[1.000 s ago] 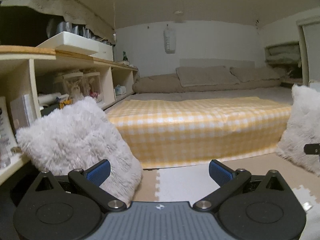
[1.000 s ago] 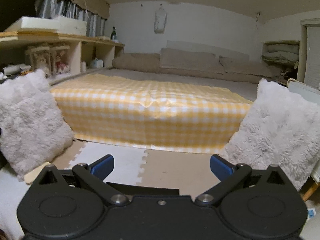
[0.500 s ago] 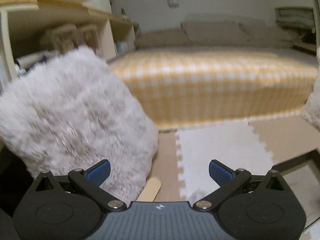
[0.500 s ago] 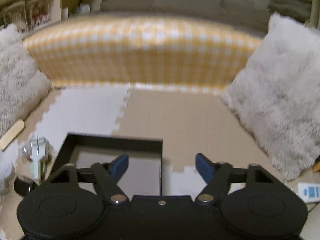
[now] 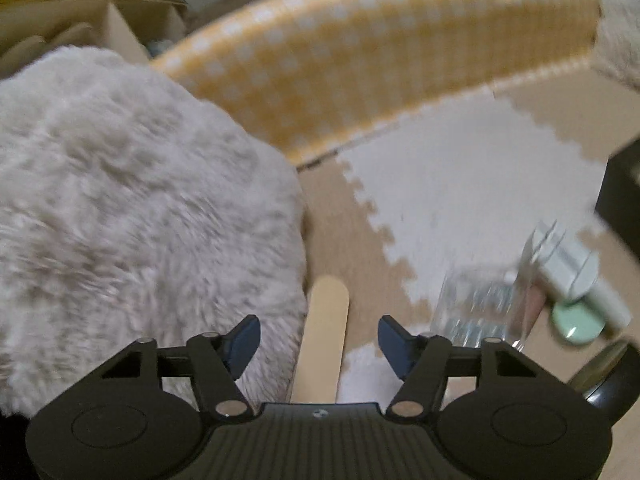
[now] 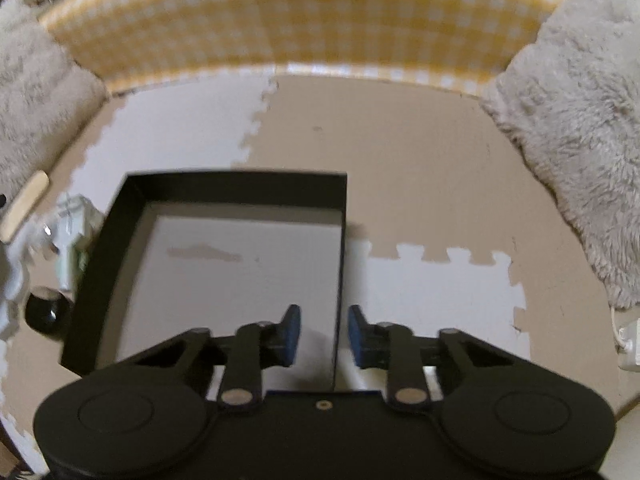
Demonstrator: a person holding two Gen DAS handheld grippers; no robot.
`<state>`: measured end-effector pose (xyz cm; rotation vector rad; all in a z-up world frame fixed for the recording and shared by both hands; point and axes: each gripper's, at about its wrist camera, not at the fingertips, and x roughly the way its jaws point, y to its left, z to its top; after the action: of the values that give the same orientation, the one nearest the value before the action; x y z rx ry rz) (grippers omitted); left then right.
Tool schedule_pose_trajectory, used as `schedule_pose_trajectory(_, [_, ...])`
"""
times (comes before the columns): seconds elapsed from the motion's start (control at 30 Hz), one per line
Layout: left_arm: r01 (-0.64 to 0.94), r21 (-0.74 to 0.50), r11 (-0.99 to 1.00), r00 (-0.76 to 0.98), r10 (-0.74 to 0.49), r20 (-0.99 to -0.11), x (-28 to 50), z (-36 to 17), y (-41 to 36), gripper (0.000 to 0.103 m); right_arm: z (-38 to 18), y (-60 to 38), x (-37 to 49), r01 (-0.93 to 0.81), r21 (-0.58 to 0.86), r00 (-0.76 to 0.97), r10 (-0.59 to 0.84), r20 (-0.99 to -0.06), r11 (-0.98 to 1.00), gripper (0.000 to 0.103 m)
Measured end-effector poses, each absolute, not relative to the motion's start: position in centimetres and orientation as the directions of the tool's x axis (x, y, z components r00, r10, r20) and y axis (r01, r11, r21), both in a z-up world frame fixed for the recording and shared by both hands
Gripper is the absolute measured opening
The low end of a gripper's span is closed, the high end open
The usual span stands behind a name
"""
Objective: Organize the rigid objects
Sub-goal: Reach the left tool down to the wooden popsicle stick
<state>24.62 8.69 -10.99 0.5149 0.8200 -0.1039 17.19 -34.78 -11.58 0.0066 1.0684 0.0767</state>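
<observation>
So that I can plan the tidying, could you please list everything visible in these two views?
tray: one, black with a pale floor, on the mats
fluffy cushions: two, off-white, either side of the floor space
checked cover: one, yellow and white, behind the mats
floor mats: several, beige and white, interlocked
wooden stick: one, tan, flat beside the left cushion
clear container: one, transparent, blurred, left of the tray
pale green item: one, too blurred to name
black ball: one, glossy, left of the tray
left gripper: open, jaws just been closing, nothing gripped
right gripper: jaws just been closing, astride the tray's right wall, not pressing it
</observation>
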Motion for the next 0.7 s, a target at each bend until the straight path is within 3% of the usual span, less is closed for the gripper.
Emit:
schedule_pose_trajectory(0.13, [0.308,0.405,0.861,0.664,0.111,-0.739,25.4,-12.6,9.6,0.061,-12.7,-34.7,17.7,-0.058,0.017,0.432,0.040,-0.901,0.998,0.006])
schedule_pose_trajectory(0.5, [0.342,0.415,0.843,0.627,0.124,-0.769,26.8,-15.0,10.2,0.060,-15.0,-34.4,18.4,-0.057,0.002,0.354,0.022,-0.935,0.998,0.005])
schedule_pose_trajectory(0.7, [0.392,0.496,0.775,0.626,0.170,-0.761,27.3,-16.5,9.3,0.060,-15.5,-34.0,18.5,-0.069,-0.027,0.335,-0.002,-0.942,0.997,0.005])
